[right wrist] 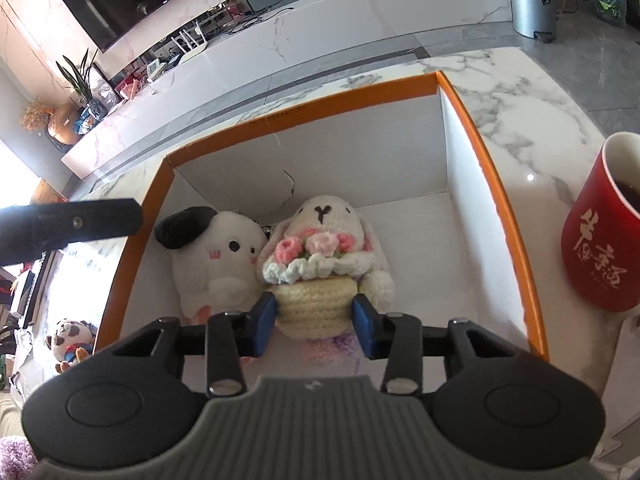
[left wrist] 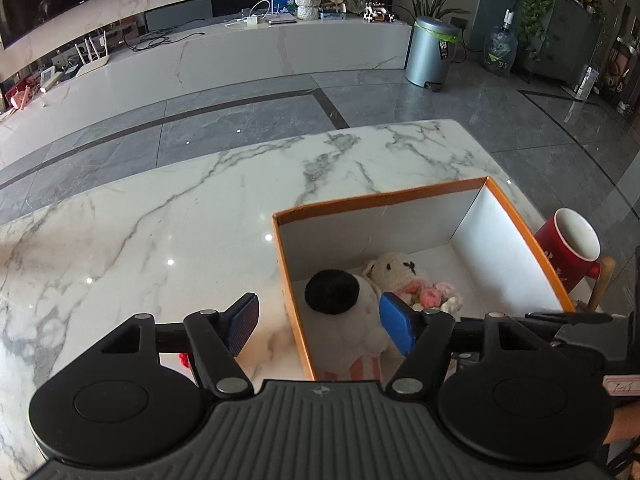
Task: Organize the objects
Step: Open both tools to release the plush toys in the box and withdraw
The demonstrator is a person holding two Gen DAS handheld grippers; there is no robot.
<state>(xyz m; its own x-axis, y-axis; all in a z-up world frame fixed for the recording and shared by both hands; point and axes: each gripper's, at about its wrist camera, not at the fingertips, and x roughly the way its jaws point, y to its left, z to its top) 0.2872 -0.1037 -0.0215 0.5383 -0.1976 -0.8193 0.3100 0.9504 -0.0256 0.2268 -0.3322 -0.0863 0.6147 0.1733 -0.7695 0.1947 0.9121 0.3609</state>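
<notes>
Orange-rimmed box [right wrist: 496, 208] is seen on the marble table [left wrist: 160, 208], white inside, open at the top. Two plush toys are lying in it, side by side and touching: a white puppy plush [right wrist: 218, 258] with one black ear on the left, a crocheted bunny [right wrist: 324, 256] with a pink flower bouquet on the right. Right gripper [right wrist: 315, 320] is held low inside the box; its jaws are set apart, one blue pad on each side of the bunny's cream knitted base, close to it, though firm contact cannot be told. Left gripper [left wrist: 320, 322] is held over the box's left wall; jaws are wide apart, nothing held, one pad outside the box over the table, the other above the puppy plush [left wrist: 348, 308]. A red mug [right wrist: 600, 232] with white characters is standing on the table just right of the box, apart from it. A small panda toy [right wrist: 70, 344] is seen at the far left, outside the box.
</notes>
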